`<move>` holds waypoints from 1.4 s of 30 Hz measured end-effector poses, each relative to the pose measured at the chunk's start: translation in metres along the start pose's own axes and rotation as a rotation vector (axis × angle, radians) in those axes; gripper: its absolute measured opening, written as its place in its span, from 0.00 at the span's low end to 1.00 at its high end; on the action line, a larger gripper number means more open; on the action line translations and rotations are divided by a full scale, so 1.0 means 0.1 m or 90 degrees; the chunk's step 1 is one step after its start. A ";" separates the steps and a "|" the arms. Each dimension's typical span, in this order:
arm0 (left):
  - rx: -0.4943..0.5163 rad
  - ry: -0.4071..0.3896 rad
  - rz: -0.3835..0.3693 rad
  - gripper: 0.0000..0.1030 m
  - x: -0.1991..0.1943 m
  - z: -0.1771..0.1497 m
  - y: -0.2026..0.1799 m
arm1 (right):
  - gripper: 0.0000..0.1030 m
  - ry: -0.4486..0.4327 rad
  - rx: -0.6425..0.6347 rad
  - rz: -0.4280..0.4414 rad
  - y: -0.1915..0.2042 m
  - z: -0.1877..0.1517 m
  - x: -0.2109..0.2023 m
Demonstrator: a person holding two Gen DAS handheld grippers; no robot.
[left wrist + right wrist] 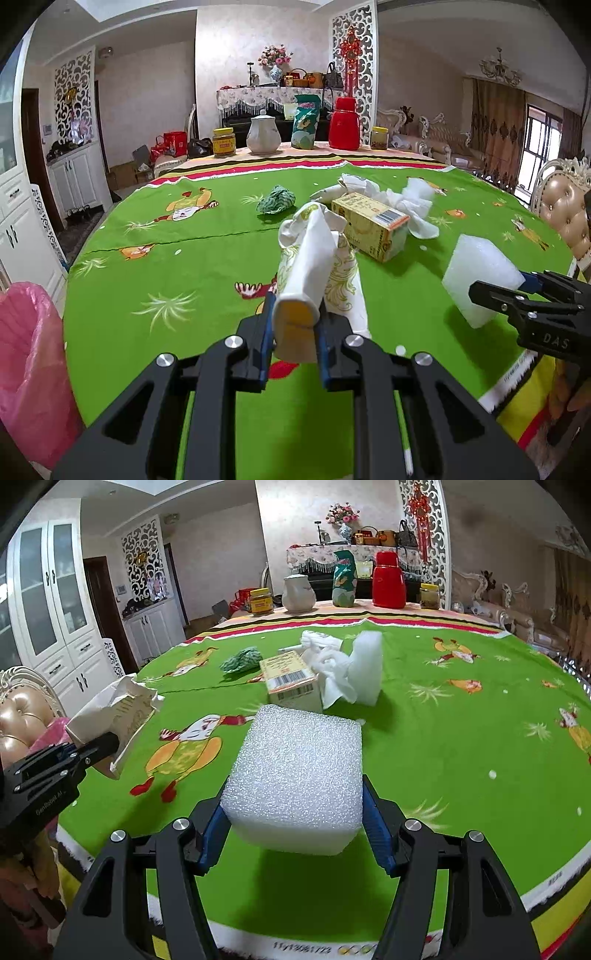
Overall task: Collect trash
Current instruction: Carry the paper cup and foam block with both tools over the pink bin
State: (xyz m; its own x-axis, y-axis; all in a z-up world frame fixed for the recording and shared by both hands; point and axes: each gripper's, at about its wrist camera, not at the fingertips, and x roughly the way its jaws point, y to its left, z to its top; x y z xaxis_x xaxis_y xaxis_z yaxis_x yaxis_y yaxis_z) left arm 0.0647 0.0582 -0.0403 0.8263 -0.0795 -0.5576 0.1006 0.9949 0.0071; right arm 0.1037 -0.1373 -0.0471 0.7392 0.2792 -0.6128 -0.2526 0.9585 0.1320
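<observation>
- Your left gripper: jaws clamped tight on a crumpled paper wrapper, white with a yellow-green pattern, held off the table.
- Your right gripper: blue pads pressed against both sides of a white foam block, which you hold clear of the cloth; its shadow falls on the green below.
- Pink bin bag: at the table's near-left edge in the left wrist view, beside your left gripper.
- Green tablecloth: cartoon print, striped border, covering the table.
- Trash still lying mid-table: a yellow carton on its side, barcode end facing you; crumpled white tissue touching its right side; a second white foam piece standing just beside the tissue; a green patterned wad to the carton's left, apart from it.
- Far edge of the table: a yellow-lidded jar, white ceramic pot, green packet, red flask, small jar.
</observation>
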 end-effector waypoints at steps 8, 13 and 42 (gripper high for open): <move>0.015 -0.001 0.000 0.19 -0.10 -0.14 -0.04 | 0.59 0.002 0.005 0.018 0.09 -0.09 -0.06; 0.011 -0.001 0.002 0.19 -0.13 -0.17 0.03 | 0.59 0.001 -0.008 0.023 0.20 -0.10 -0.07; -0.106 -0.073 0.135 0.19 -1.01 -0.40 1.43 | 0.60 0.003 -0.217 0.151 1.88 -0.05 0.09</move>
State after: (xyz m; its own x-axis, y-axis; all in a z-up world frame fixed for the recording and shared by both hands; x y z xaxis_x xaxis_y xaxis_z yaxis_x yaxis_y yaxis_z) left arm -0.0263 0.2114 -0.0157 0.8777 0.1338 -0.4601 -0.1651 0.9859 -0.0282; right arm 0.0591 0.0454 -0.0317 0.6334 0.4887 -0.6000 -0.6079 0.7940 0.0050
